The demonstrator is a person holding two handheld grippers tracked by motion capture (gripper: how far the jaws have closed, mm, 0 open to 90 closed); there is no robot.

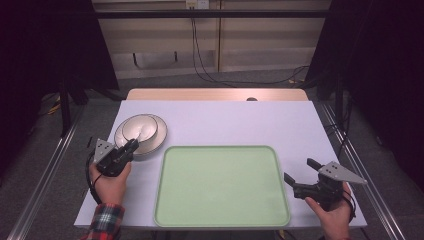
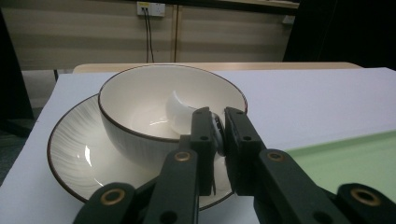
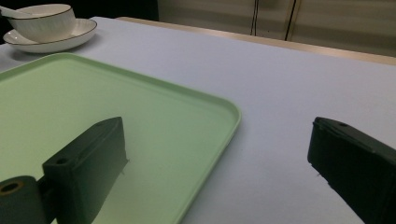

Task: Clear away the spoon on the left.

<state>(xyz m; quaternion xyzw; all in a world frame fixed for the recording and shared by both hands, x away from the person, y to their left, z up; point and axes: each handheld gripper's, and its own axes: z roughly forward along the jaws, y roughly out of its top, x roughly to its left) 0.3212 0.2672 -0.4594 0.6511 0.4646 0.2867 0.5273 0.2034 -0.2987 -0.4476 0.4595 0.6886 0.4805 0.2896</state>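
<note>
White ceramic spoon (image 2: 180,112) in the ribbed bowl (image 2: 140,116): left tongs (image 2: 218,135) grip its handle, right tongs (image 3: 219,154) open; nothing on the green tray (image 1: 220,187) at 3 o'clock yet.

- We are looking at a lab-style recording bay, not a home.
- Black curtains (image 1: 40,45) hang on both sides of the table (image 1: 260,120).
- Metal floor rails (image 1: 42,172) flank it; cables (image 1: 210,75) run from a wall socket (image 2: 152,8).
</note>
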